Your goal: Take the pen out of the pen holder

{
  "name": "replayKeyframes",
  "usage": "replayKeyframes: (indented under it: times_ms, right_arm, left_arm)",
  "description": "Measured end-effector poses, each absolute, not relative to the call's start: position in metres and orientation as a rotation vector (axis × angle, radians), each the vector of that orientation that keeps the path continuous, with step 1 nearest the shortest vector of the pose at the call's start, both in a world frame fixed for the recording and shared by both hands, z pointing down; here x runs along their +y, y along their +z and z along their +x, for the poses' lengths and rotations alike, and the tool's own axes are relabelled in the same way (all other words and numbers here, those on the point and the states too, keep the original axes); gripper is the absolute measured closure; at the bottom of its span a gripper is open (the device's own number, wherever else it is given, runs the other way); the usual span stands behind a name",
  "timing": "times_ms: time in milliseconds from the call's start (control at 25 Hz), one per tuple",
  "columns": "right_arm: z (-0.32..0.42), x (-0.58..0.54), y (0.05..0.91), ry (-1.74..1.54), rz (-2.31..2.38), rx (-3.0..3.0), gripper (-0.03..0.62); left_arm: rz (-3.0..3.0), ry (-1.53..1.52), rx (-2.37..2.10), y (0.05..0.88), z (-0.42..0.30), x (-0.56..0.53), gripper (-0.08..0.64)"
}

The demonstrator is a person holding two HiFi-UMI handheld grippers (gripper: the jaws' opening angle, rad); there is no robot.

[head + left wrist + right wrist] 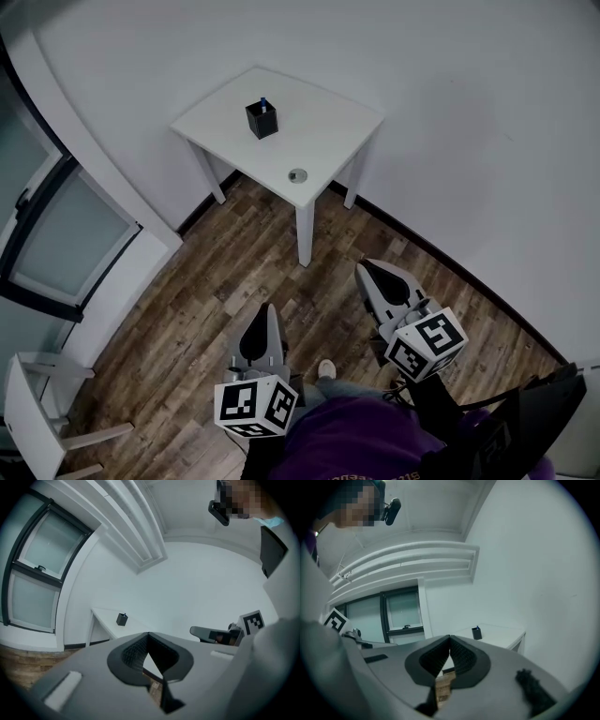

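Note:
A black pen holder (pixel 262 119) stands on a small white table (pixel 328 127) in the room's corner, with a blue pen tip (pixel 263 101) poking out of it. The same holder appears small and far in the left gripper view (pixel 122 619) and in the right gripper view (pixel 476 633). My left gripper (pixel 267 311) and right gripper (pixel 367 269) hover over the wooden floor, well short of the table, both pointing toward it. Each has its jaws shut with nothing between them.
A small round grey object (pixel 298 175) lies near the table's front edge. A window (pixel 56 234) fills the left wall, and a white chair (pixel 37 412) stands at the lower left. A dark bag (pixel 525 422) is at the lower right.

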State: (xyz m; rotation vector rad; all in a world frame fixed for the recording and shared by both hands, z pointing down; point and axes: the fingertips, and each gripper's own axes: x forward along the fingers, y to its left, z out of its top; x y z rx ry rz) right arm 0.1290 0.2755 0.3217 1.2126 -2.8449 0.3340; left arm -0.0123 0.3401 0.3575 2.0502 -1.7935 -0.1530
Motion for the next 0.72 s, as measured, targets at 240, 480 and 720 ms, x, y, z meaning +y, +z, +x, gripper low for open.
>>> replayKeyframes:
  times_ms: [240, 480, 720]
  right_arm:
    - [0.121, 0.257, 0.332, 0.366, 1.148, -2.863, 0.581]
    - [0.105, 0.226, 0.329, 0.361, 1.152, -2.869, 0.581]
    - [0.082, 0.173, 0.327, 0.361, 1.213, -2.862, 0.581]
  left_arm:
    - [2.029, -0.145, -1.805, 0.364, -0.011, 0.322, 0.555]
    - [2.014, -0.159, -1.821, 0.363, -0.033, 0.293, 0.555]
    - [2.066, -0.166, -1.789, 0.356, -0.057, 0.237, 0.555]
